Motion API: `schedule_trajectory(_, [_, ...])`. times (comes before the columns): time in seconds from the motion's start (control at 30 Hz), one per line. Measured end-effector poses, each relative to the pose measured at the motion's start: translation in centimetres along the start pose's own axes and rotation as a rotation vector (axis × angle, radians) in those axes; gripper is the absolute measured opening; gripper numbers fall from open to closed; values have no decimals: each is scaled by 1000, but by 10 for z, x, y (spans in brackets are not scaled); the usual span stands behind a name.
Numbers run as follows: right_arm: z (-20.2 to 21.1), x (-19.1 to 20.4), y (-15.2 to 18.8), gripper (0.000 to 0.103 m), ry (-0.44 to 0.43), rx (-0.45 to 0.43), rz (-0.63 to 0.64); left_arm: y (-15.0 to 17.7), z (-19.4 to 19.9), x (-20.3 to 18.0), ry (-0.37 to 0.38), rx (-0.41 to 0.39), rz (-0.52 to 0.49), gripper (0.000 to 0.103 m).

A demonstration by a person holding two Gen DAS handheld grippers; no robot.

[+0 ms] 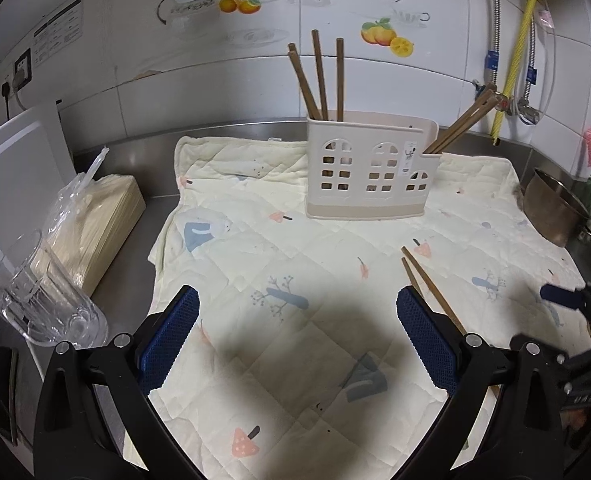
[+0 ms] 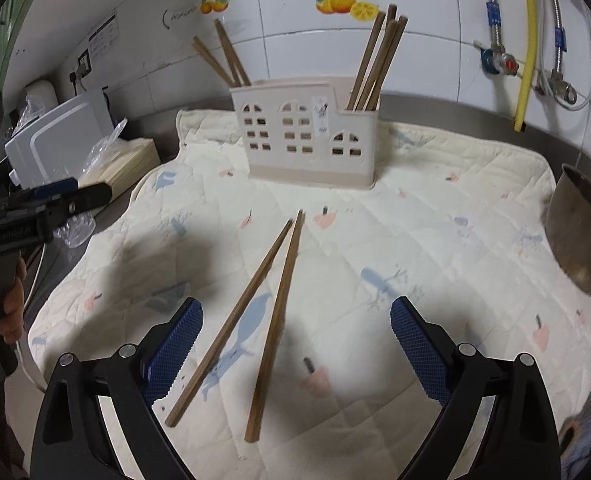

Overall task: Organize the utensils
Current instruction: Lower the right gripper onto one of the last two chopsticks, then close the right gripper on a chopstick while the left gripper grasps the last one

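A beige plastic utensil holder point(image 1: 369, 172) point(image 2: 307, 136) stands at the back of a quilted cloth point(image 1: 315, 264) point(image 2: 415, 232), with several brown chopsticks upright in its left and right compartments. Two loose chopsticks point(image 2: 263, 320) point(image 1: 431, 286) lie on the cloth. My right gripper point(image 2: 295, 344) is open and hovers over them, the pair between its blue pads. My left gripper point(image 1: 295, 332) is open and empty over bare cloth, left of the loose chopsticks. Each gripper shows at the edge of the other's view.
A glass mug point(image 1: 43, 300), a bagged stack of paper point(image 1: 99, 220) and a white appliance point(image 1: 11, 168) stand at the left. A metal bowl point(image 1: 555, 208) point(image 2: 583, 228) sits at the right edge. Pipes and hoses point(image 2: 527, 48) hang on the tiled wall.
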State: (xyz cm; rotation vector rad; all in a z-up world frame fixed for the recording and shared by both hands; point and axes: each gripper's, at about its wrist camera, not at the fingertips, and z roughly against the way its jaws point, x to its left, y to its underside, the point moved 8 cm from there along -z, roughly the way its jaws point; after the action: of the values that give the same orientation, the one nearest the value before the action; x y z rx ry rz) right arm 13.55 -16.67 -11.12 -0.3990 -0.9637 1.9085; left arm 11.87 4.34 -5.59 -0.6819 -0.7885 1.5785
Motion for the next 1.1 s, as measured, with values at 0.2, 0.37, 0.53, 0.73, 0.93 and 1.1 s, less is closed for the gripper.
schedule_trajectory(0.2, [-6, 8, 16, 92, -23, 29, -7, 5, -1, 6, -9, 9, 17, 98])
schedule_trajectory(0.37, [-9, 12, 26, 83, -48, 51, -20, 9, -3, 8, -16, 19, 23, 98])
schedule_trajectory(0.53, [-15, 16, 34, 70, -68, 77, -36, 12, -5, 8, -16, 28, 26, 98])
schedule_trajectory(0.73, [-20, 22, 38, 47, -84, 88, -41, 18, -7, 7, -14, 41, 33, 98])
schedule_trajectory(0.93, [-24, 22, 42, 28, -81, 105, -49, 26, -7, 5, -5, 56, 33, 98])
schedule_trajectory(1.1, [-27, 20, 45, 22, -78, 115, -59, 31, -7, -1, 10, 67, 24, 98])
